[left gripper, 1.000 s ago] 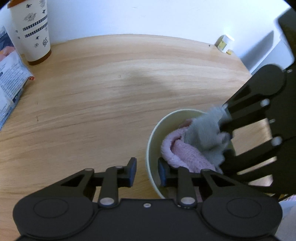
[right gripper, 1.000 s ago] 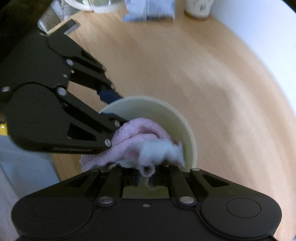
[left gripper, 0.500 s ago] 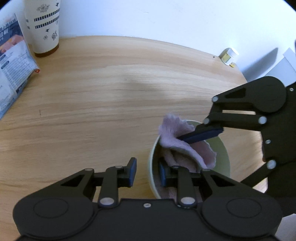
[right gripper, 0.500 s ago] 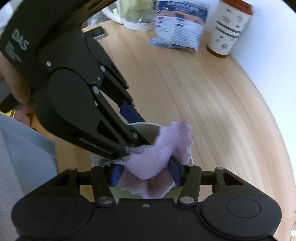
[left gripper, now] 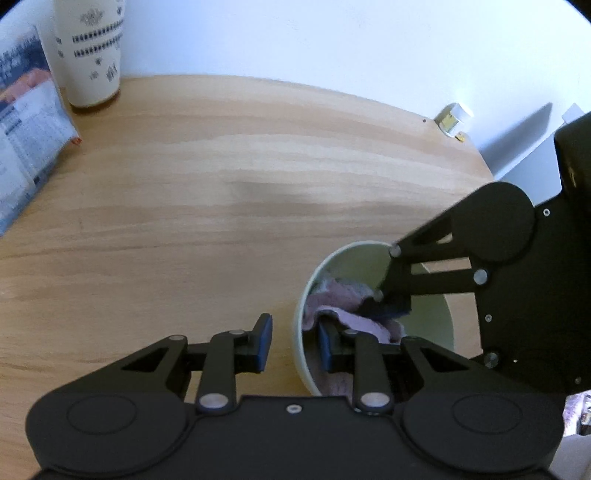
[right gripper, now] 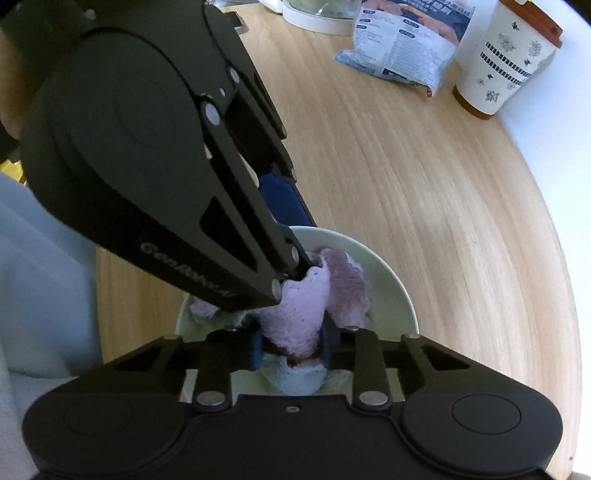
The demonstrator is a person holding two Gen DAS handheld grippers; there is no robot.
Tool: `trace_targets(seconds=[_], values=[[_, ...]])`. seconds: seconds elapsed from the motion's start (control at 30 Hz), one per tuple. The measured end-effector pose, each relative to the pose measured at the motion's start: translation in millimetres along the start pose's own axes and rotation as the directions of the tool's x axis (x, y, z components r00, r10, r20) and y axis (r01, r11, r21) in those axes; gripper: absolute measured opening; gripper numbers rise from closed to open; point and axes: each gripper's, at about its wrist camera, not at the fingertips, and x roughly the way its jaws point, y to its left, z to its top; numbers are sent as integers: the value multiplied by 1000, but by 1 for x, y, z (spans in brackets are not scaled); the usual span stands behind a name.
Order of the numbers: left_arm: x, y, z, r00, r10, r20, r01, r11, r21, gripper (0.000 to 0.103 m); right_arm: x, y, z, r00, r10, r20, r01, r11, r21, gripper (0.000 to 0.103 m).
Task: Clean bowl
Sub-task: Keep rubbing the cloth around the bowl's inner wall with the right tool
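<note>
A pale green bowl point(left gripper: 432, 317) stands on the wooden table point(left gripper: 221, 192) with a pink cloth point(left gripper: 343, 299) inside it. My left gripper point(left gripper: 293, 341) is shut on the bowl's near rim, one finger outside and one inside. My right gripper point(right gripper: 291, 341) is shut on the pink cloth point(right gripper: 306, 310) and holds it down inside the bowl point(right gripper: 391, 291). In the left wrist view the right gripper point(left gripper: 388, 304) reaches into the bowl from the right.
A patterned paper cup point(left gripper: 90, 48) and a printed snack bag point(left gripper: 26, 122) stand at the table's far left. A small white-capped jar point(left gripper: 452, 118) sits by the wall. The right wrist view shows the cup point(right gripper: 509, 59), the bag point(right gripper: 406, 40) and a white appliance base point(right gripper: 317, 14).
The right gripper has pushed the pink cloth from the bowl's rim down into the bowl. The left gripper has kept its hold on the rim.
</note>
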Motion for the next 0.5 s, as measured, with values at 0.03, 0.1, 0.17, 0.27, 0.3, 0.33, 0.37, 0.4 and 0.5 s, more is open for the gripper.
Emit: trace_targets(seconds=[0.03,0.1,0.17,0.27,0.3,0.33,0.37,0.4,0.5], values=[[-1,0,0,1000,-1,0,1,1000,-3,26,-3,-3,0,1000,13,-10,-13,1000,27,23],[-3,2,0,1000,8,5,-8,1000,-10,26,-14,-11,-1,999,48,-6,-47,994,95,20],[-6,4,2,1000,-1,10,1,999,-33,28,-23,-16,-4,998,59,7,-60,990,126,21],[-16,4,4,999,-11,31,13,999,-50,33,-51,-25,-8,996,84,28,-88,977,194,21],[-18,3,5,999,-3,34,4,999,-33,33,-64,-27,-9,995,96,35,-101,971,216,21],[-19,3,5,999,-1,33,1,1000,-22,33,-68,-28,-9,994,105,39,-111,969,223,21],[-19,2,5,1000,3,27,-3,1000,-11,33,-72,-29,-9,992,122,41,-128,965,230,21],[-18,2,6,1000,12,20,-12,1000,-3,33,-76,-30,-9,988,149,41,-154,958,242,21],[-12,1,6,999,40,3,-40,999,8,32,-75,-29,-10,982,186,-5,-179,952,246,21]])
